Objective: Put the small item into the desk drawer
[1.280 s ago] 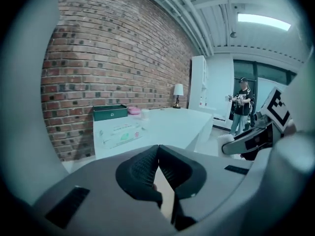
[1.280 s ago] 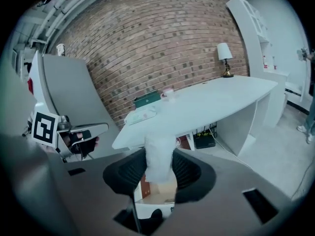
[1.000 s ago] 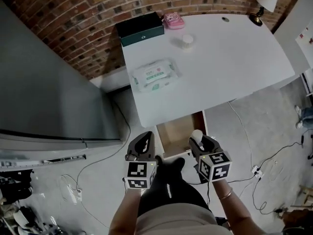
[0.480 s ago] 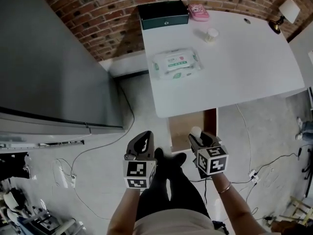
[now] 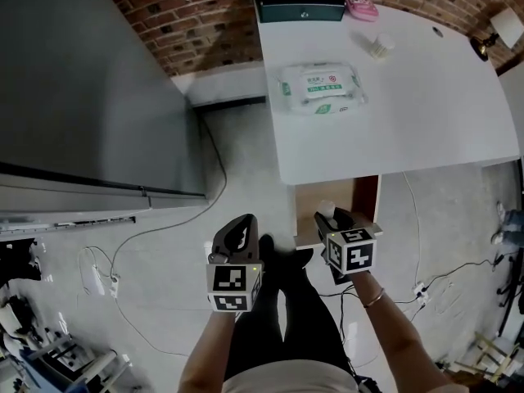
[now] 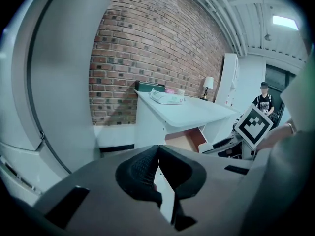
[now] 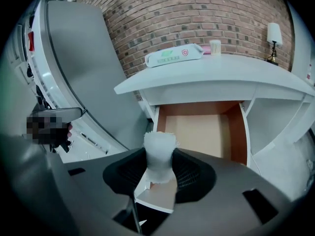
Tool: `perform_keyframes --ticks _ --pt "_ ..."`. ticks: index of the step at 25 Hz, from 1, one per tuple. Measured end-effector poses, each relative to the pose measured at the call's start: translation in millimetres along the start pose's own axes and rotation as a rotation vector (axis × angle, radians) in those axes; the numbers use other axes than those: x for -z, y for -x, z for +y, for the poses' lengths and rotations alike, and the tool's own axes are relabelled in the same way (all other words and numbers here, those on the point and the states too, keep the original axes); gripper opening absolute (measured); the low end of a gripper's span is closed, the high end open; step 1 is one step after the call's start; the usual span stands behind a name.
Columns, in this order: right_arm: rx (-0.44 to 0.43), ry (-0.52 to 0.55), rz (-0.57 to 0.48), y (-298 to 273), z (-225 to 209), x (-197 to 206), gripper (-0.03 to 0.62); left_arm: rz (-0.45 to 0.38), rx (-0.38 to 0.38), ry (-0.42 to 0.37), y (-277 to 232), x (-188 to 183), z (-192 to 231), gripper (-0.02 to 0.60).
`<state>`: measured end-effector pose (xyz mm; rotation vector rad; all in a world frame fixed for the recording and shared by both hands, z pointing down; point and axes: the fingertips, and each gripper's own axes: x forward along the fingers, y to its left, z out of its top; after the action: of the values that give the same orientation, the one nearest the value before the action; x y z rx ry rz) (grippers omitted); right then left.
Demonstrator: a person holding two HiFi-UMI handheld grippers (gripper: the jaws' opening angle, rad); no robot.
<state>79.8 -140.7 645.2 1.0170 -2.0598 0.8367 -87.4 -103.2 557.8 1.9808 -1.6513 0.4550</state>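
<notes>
Item (image 7: 160,154): white, pinched in right gripper (image 5: 336,219), over the open drawer's (image 5: 315,193) near end.
Left gripper (image 5: 240,229): jaws pressed together, empty.
Writing: wipes (image 5: 320,88), green label, print unreadable.
Desk (image 5: 426,113): white.
Room: far brick wall (image 5: 205,23), grey floor (image 5: 180,252).

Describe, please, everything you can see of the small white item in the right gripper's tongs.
The small white cup-shaped item looks frosted, with a ragged upper rim; its material is unclear. It stands upright, clamped at its sides between the black ribbed pads of the tongs on the right gripper, its top poking above them. It hangs at the near end of the open wooden desk drawer, not yet inside; only the pads touch it.
</notes>
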Motion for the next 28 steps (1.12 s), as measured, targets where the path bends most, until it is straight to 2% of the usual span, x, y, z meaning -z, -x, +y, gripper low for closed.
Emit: perform_keyframes --ticks 8,20,28 --pt "-0.002 0.017 0.062 -61 0 19 0.169 0.032 -0.028 0.01 -29 43 30 0.021" --pt "0.038 0.031 0.166 -125 -28 55 0.169 0.068 -0.041 0.059 -51 92 44 0.021" --pt "0.071 0.03 0.208 -157 -44 65 0.169 0.067 -0.048 0.075 -61 108 51 0.021"
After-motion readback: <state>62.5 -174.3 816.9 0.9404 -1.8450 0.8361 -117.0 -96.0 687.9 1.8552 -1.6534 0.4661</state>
